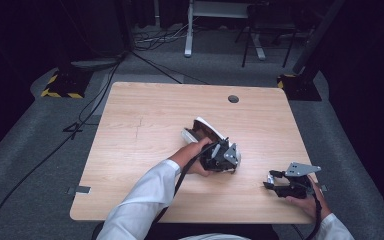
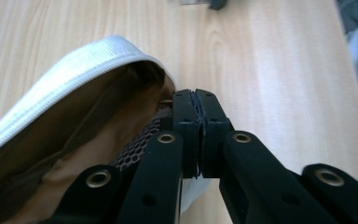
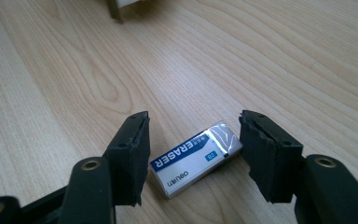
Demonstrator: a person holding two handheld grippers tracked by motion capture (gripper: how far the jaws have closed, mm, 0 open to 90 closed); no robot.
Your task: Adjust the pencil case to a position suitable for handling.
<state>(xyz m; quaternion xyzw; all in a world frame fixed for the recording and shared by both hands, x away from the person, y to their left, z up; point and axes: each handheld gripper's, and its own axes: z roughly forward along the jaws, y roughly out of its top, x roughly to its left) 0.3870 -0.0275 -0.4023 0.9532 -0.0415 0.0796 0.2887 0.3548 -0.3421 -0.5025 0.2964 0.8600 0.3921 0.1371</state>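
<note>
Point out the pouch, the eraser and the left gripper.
pouch (image 2: pixel 74 60), left gripper view, on its white fabric rim.
eraser (image 3: pixel 191 158), right gripper view, on the printed label, between the right gripper's fingers.
left gripper (image 2: pixel 198 116), left gripper view, where its closed fingertips meet.

The pouch (image 1: pixel 203 132) lies on the table (image 1: pixel 145 125), a little right of the table's middle, with its open mouth turned toward the person's side. The left gripper (image 1: pixel 226 156) sits just before the pouch, on the pouch's near right edge, touching it; in the left gripper view its jaws meet at the pouch's rim (image 2: pixel 121 53), with the pouch's inside to their left. The right gripper (image 1: pixel 271 181) stands right of the pouch and nearer the table's front edge, well apart from it. The eraser (image 3: pixel 196 157) lies flat on the table between the right gripper's jaws, close to both. A round hole (image 1: pixel 233 99) sits behind the pouch, near the table's far edge.
</note>
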